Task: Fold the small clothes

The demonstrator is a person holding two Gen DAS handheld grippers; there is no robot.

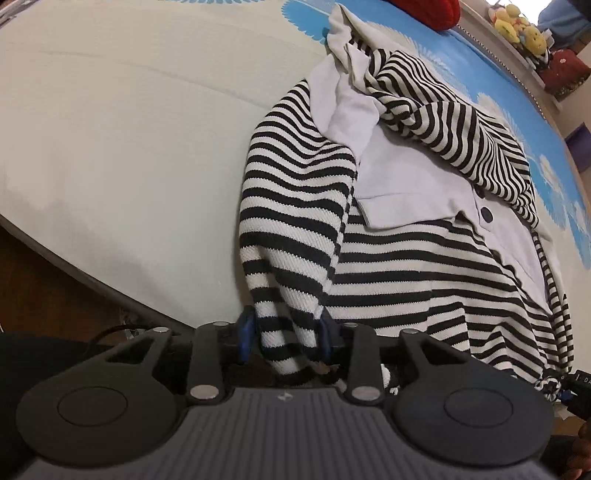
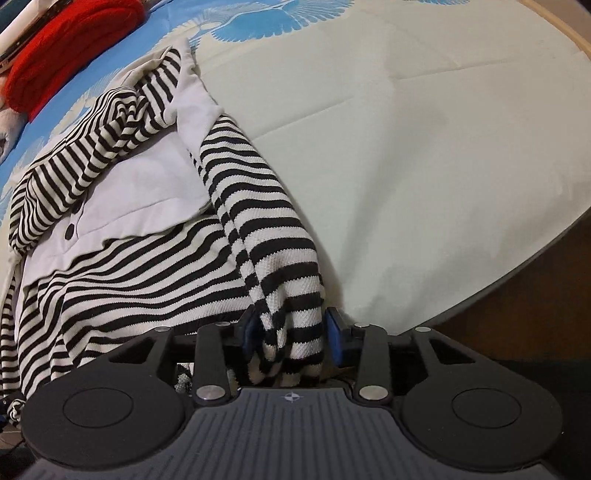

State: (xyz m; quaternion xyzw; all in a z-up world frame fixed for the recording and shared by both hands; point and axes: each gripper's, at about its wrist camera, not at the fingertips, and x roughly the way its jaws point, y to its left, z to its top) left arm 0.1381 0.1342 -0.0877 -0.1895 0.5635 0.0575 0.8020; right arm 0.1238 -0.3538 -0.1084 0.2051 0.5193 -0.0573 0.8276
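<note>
Left tongs (image 1: 285, 334) pinched striped sleeve (image 1: 295, 206); right tongs (image 2: 291, 334) loosely straddled other sleeve (image 2: 269, 229), for folding inward

A knitted top (image 1: 388, 266) banded in black and white stripes, with a plain pale lilac-white panel (image 1: 410, 184) and black buttons (image 1: 487, 214), is seen on a cream bedsheet (image 2: 424, 166) printed with blue feathery motifs (image 2: 280, 22). A red knitted item (image 2: 62, 48) is seen beyond.
</note>
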